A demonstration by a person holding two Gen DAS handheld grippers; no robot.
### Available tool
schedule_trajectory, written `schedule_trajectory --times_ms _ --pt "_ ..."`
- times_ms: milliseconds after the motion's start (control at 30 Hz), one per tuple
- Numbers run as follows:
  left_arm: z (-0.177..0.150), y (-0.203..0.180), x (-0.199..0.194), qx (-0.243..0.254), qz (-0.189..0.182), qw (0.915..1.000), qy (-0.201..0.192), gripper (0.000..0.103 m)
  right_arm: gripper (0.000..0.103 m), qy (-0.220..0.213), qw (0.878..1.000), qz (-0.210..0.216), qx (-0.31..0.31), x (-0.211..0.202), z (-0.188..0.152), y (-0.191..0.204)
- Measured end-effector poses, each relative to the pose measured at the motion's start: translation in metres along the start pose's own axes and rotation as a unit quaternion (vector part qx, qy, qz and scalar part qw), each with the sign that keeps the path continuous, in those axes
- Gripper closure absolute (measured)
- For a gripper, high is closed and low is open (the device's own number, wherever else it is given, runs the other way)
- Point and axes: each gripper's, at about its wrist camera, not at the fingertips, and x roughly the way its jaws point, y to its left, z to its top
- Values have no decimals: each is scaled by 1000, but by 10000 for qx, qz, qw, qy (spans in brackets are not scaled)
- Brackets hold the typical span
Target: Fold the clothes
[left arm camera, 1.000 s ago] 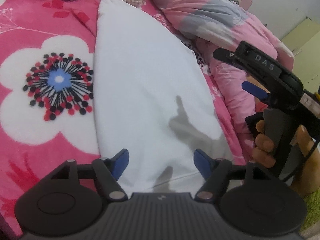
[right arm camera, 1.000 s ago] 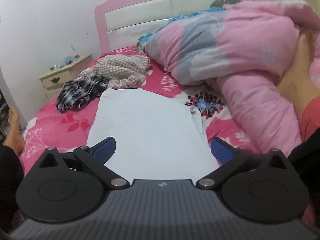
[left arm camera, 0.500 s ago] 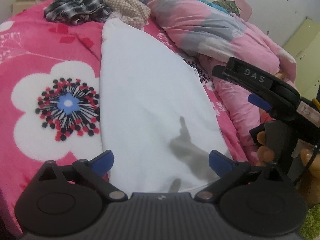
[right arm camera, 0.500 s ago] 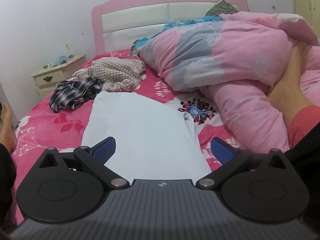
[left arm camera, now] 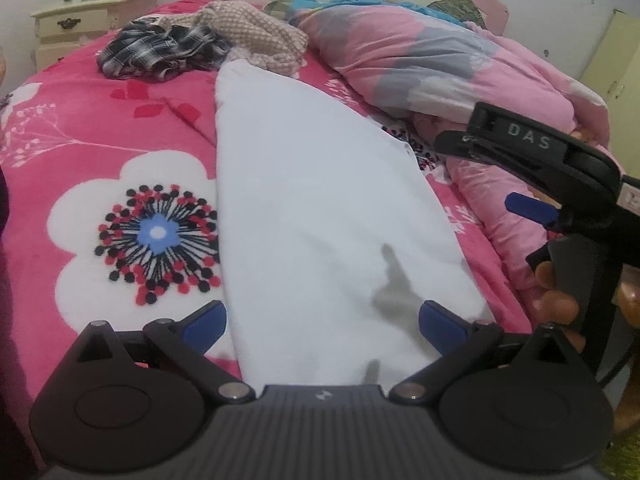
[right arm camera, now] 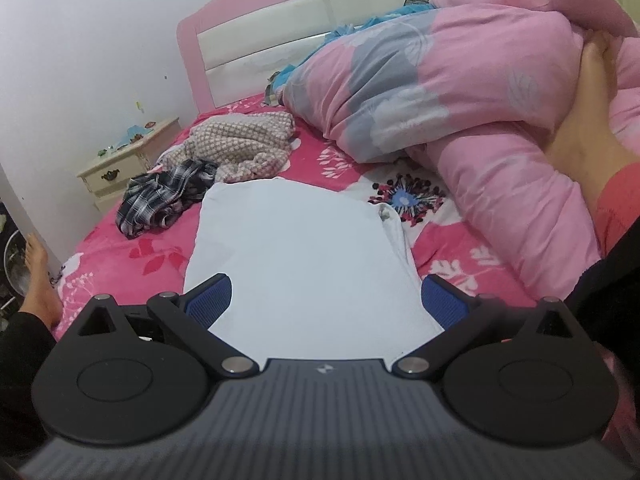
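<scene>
Two grippers hang above a bed covered in a pink floral blanket. The left gripper has its fingers spread wide and released, nothing between them but the near end of a white garment lying below. That garment lies flat along the bed, folded into a long smooth panel, its far end just beside a checked cloth and a beige patterned cloth. The right gripper also stands with its fingers wide and released over the garment's near edge, gripping nothing. From the left view the right gripper shows off to the right of the garment, a hand on its handle. A pink quilt is heaped on the right of the bed. A nightstand stands by the headboard.
</scene>
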Motion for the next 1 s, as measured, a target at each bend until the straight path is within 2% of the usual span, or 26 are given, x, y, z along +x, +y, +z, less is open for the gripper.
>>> schedule_trajectory --times_ms 267,1000 --pt "-2 -3 3 109 22 9999 9 0 1 168 9998 88 41 4 -3 -1" --pt "-3 2 7 8 -78 9999 91 0 1 138 9998 131 80 -2 -4 2"
